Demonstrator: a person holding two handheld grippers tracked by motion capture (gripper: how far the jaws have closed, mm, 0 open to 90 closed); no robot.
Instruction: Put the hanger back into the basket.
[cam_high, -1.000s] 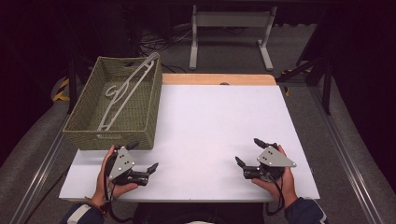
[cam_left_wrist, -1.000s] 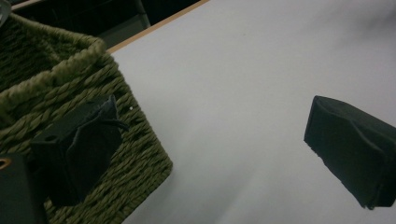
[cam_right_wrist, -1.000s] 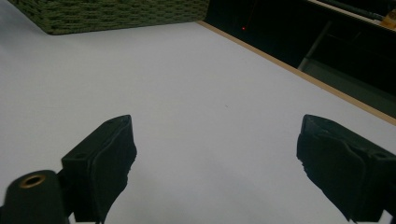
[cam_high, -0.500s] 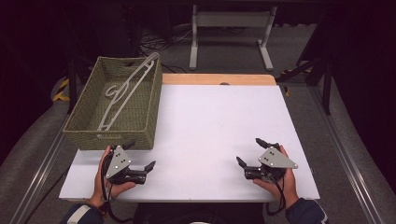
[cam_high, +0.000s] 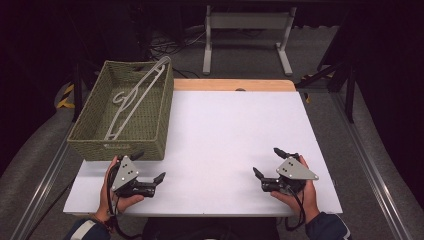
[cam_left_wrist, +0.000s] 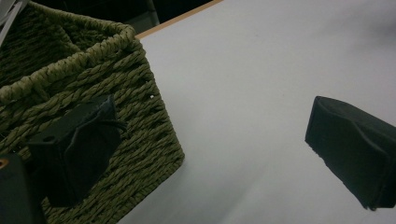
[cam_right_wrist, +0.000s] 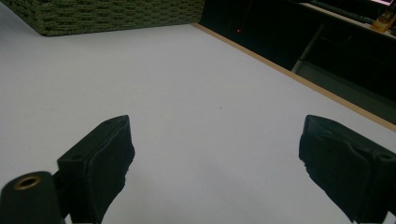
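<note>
We hold the left tongs (cam_high: 148, 167) low over the tabletop (cam_high: 235, 130) near edge, jaws spread wide, just beside the woven basket (cam_high: 150, 130). The right tongs (cam_high: 267, 162) rest opposite, equally wide, empty. A hanger (cam_high: 132, 97) lies in the basket.

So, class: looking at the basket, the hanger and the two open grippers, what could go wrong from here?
1. The white hanger sticks out over the far rim of the woven basket; lifting it may catch the hook on the weave.
2. The basket overhangs the table's left edge, so a push could likely tip it off.
3. The left gripper sits close to the basket's near wall, so one jaw may knock it.
</note>
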